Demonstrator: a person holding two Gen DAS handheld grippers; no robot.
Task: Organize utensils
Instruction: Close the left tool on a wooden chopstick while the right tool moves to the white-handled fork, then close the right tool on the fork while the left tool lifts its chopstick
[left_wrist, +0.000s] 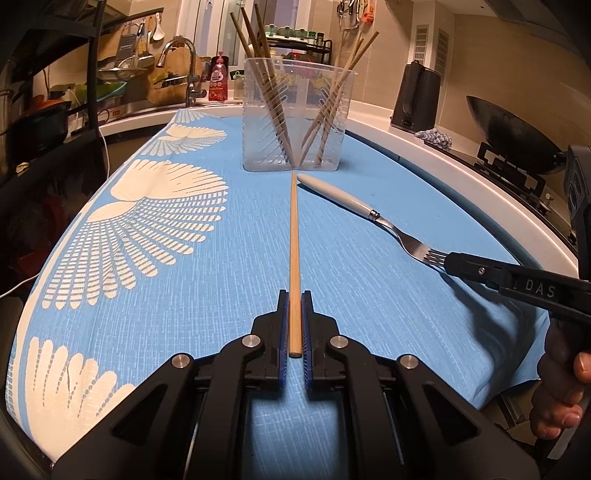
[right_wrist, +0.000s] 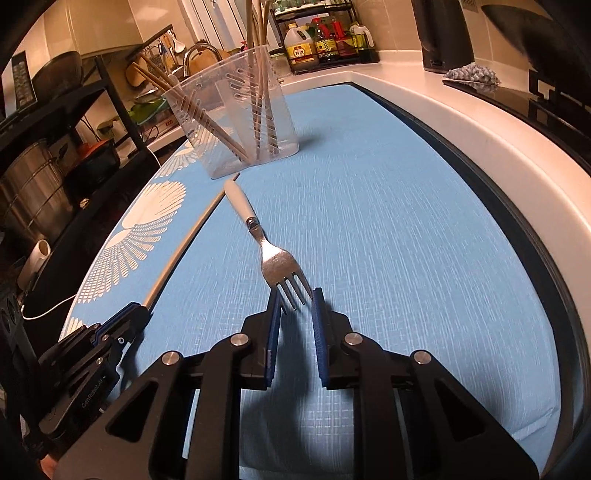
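While you work on the blue cloth (left_wrist: 369, 206), its right side has much free room up to the white counter edge (right_wrist: 480, 147), and on the left the cloth falls over the edge beside a dark shelf (right_wrist: 92, 122). At the far end stands the clear plastic holder (left_wrist: 295, 114), ribbed with slots, with several wooden chopsticks (left_wrist: 266, 85) leaning in it. Your left gripper (left_wrist: 294, 295) is pressed together on a thin round wooden chopstick (left_wrist: 293, 236), which points straight to the holder. To its right lies the fork (right_wrist: 273, 258), shiny metal with a smooth white handle; the handle end is near the holder. Your right gripper (right_wrist: 295, 302) is narrow, its blue pads at both sides of the tines; the outer tines seem to touch the pads, but I cannot tell if they press.
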